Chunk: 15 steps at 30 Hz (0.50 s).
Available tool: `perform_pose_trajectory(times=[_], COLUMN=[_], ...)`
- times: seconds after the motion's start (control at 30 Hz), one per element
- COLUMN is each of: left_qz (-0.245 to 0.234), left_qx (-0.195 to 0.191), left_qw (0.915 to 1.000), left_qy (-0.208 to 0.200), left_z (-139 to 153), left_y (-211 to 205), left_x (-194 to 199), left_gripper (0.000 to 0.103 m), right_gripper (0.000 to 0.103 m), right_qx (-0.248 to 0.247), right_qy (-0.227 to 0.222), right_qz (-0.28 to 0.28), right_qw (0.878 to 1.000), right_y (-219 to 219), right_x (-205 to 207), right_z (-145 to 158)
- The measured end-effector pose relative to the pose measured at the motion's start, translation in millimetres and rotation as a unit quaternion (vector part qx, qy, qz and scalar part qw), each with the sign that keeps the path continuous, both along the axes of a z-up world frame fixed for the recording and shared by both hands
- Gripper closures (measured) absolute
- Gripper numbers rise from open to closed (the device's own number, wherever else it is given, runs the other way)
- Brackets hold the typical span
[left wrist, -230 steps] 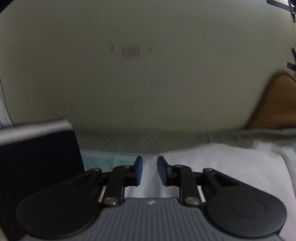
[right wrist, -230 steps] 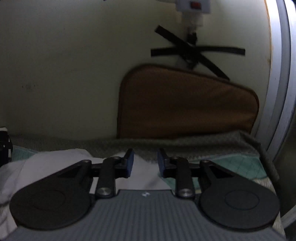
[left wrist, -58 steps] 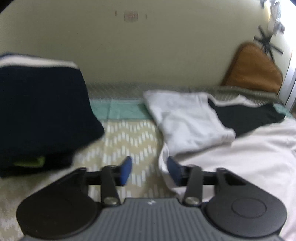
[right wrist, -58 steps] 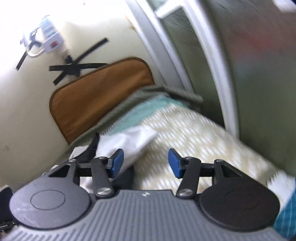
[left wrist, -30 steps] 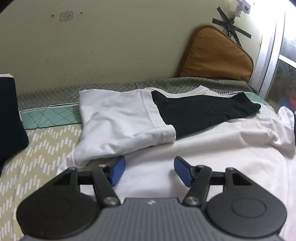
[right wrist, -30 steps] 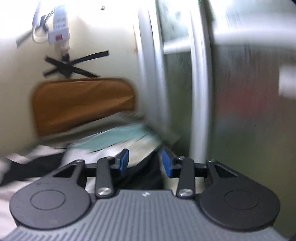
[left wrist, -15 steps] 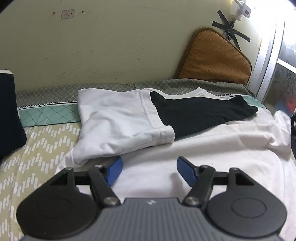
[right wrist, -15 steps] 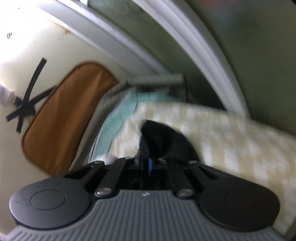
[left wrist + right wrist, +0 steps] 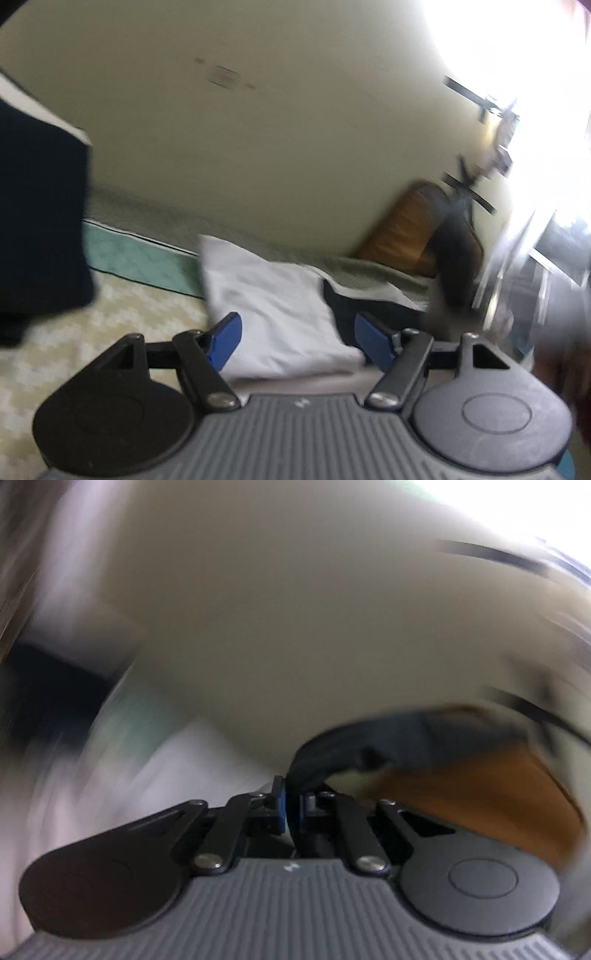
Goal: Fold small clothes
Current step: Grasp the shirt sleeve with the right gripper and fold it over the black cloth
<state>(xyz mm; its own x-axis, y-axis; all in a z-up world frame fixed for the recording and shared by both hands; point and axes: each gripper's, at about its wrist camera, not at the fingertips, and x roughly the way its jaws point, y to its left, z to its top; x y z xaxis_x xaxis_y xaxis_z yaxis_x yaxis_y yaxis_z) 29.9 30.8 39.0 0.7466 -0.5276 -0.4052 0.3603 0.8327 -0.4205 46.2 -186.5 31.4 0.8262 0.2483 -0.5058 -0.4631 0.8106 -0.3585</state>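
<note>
Motion blur smears nearly all of the right wrist view: the wall (image 9: 295, 627) and the white cloth (image 9: 177, 768) at left dissolve into streaks. The dark garment (image 9: 354, 749) pinched between the right gripper (image 9: 291, 808) pads trails off, its shape unreadable. In the left wrist view, window glare (image 9: 517, 55) burns out the upper right corner, the navy stack (image 9: 40, 221) is cut by the left edge, and a dark blur (image 9: 454, 258) half hides the brown cushion (image 9: 402, 236).
</note>
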Motion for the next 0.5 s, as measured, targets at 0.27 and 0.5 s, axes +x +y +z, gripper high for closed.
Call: perform_pose_trajectory(times=[0.27, 0.5], left_qz=[-0.012, -0.011], left_qx=[0.023, 0.049], left_qw=[0.9994, 0.9981], left_qy=[0.022, 0.035], left_z=[-5.6, -17.7], left_y=[-11.4, -24.0], left_x=[8.2, 10.2], left_gripper=[0.030, 0.025], right_gripper=[0.051, 0.050], right_qx=[-0.081, 0.189], right_qy=[-0.030, 0.080], right_qz=[0.025, -0.219], right_qw=[0.996, 0.954], right_y=[1.8, -140.4], right_x=[-75.5, -25.0], right_z=[-60.5, -28.9])
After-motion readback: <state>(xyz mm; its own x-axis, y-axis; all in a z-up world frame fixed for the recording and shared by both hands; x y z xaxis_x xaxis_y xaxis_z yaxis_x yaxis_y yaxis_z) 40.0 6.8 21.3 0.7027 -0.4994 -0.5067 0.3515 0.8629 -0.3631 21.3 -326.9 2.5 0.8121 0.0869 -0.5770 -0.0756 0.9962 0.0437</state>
